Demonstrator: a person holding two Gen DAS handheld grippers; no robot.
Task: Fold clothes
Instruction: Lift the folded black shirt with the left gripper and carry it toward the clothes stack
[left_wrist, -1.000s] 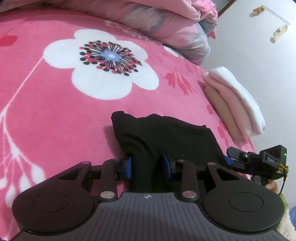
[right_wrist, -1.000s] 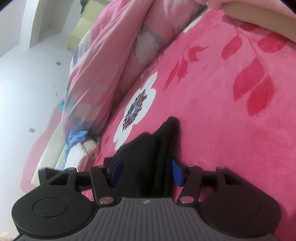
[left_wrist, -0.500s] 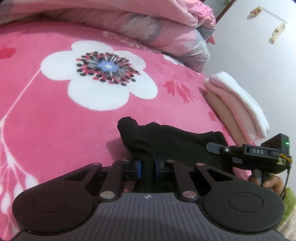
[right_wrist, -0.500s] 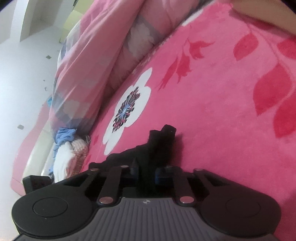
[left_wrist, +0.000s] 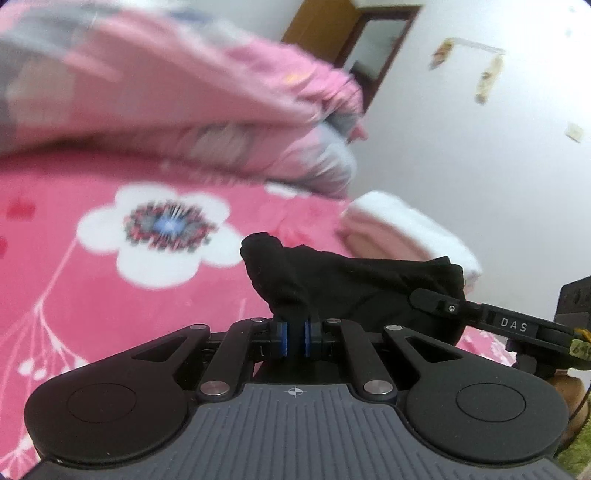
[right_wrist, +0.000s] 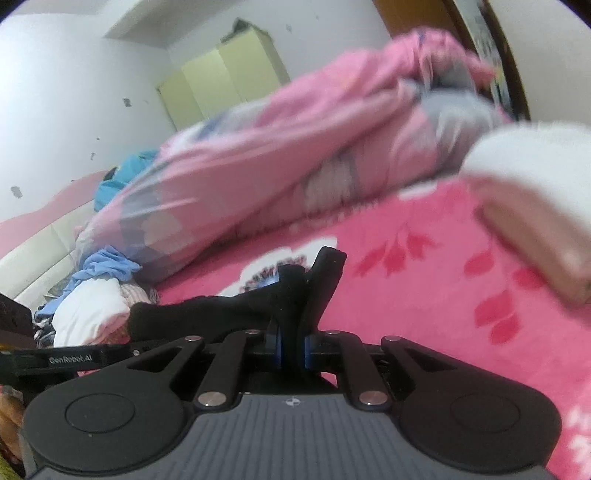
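A black garment (left_wrist: 351, 284) hangs stretched between my two grippers, above the pink flowered blanket (left_wrist: 92, 295). My left gripper (left_wrist: 295, 332) is shut on one bunched end of it, blue pads pressing the cloth. In the right wrist view the same black garment (right_wrist: 221, 314) runs off to the left. My right gripper (right_wrist: 291, 347) pinches its other end, jaws still closing with the cloth between the pads. A finger of the right gripper (left_wrist: 443, 304) lies against the garment's far side in the left wrist view.
A folded stack of white and pale pink clothes (left_wrist: 406, 229) lies on the blanket to the right, large in the right wrist view (right_wrist: 535, 192). A bunched pink quilt (left_wrist: 184, 110) fills the back. Loose white and blue clothes (right_wrist: 92, 306) are piled at the left.
Both grippers went from open around the black garment to shut on it. Both then rose and tilted up, lifting the garment off the blanket.
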